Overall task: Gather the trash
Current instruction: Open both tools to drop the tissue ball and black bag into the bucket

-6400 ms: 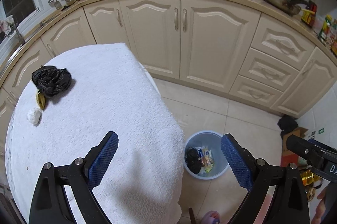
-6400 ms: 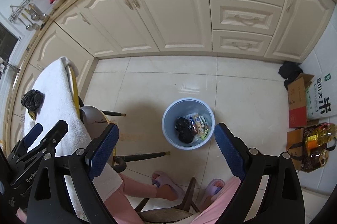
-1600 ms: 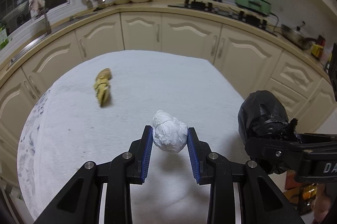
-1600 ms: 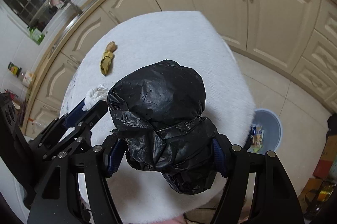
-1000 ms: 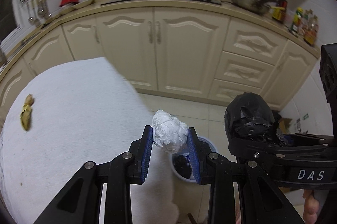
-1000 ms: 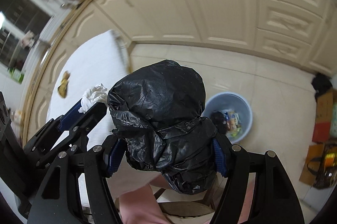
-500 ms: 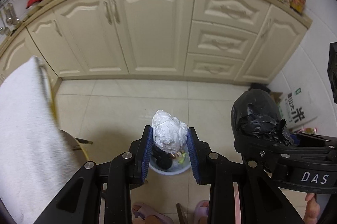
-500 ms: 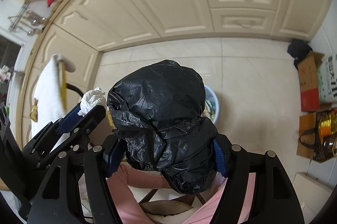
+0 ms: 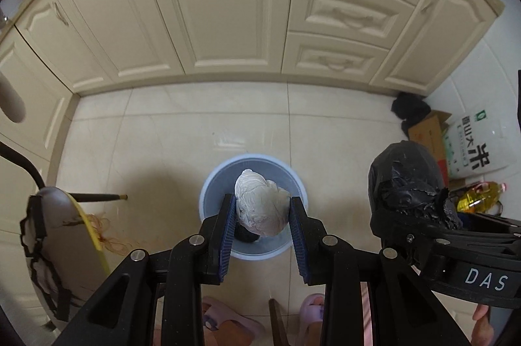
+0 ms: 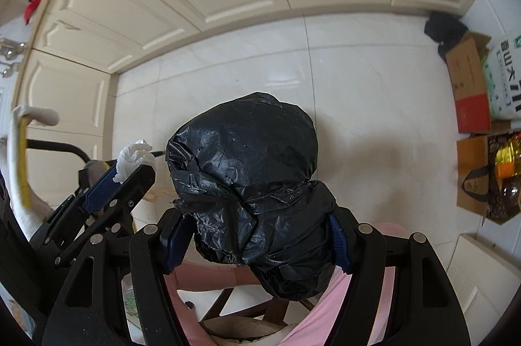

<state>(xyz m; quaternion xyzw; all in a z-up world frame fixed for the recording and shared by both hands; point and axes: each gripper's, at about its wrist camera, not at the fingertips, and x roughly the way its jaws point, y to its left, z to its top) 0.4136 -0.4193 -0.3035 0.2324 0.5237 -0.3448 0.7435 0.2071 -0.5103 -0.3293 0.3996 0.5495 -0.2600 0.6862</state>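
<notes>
Two trash wads: crumpled white tissue (image 9: 262, 205), crinkled black bag (image 10: 250, 180).

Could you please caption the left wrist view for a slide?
Left gripper holds a paper wad above the bin.

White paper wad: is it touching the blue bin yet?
Apart. In the left wrist view the white paper wad is clamped between the left hand-held gripper's blue pads, above the blue bin standing on the floor below.
</notes>
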